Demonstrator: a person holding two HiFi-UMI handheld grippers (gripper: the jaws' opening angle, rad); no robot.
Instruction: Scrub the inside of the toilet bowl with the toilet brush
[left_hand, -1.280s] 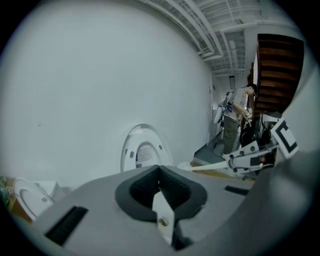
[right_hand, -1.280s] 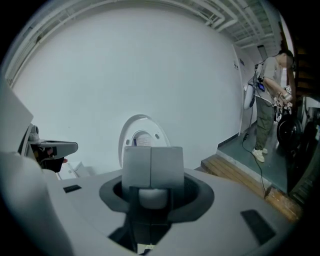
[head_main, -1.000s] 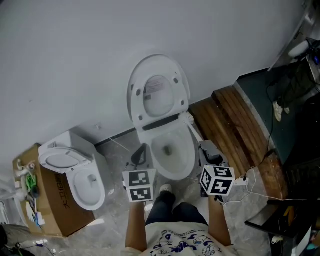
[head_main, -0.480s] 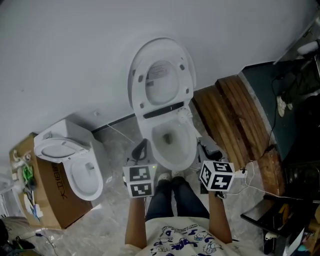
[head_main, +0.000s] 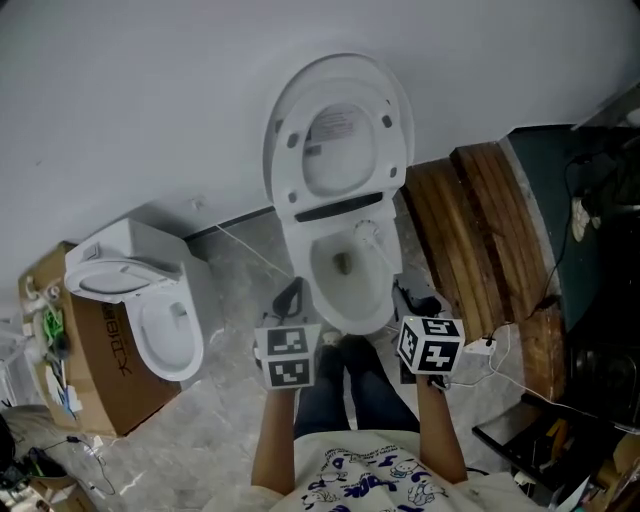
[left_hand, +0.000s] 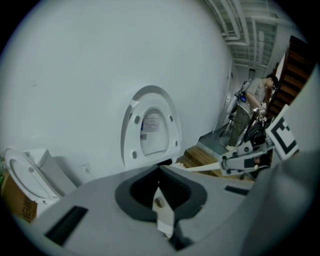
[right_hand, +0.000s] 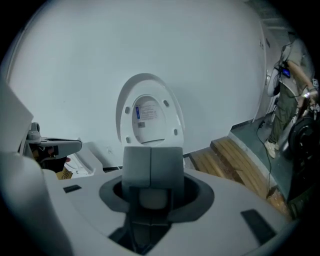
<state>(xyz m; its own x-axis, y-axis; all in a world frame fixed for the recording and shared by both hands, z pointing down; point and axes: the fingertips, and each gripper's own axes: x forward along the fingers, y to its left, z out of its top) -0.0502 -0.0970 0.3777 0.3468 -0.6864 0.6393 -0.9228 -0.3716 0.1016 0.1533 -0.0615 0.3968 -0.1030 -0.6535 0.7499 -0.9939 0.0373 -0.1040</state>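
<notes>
White toilet brush (head_main: 368, 234) clamped in right gripper (right_hand: 152, 167), head over open toilet bowl (head_main: 325, 292); left gripper (left_hand: 160, 175) seemingly closed, empty.

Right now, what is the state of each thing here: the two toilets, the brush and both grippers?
Toilet lid and seat: raised.
Toilet bowl: open.
Toilet brush: held, head at the bowl's far right rim.
Right gripper: shut on the toilet brush.
Left gripper: shut, empty.
Second toilet: lid up.
</notes>
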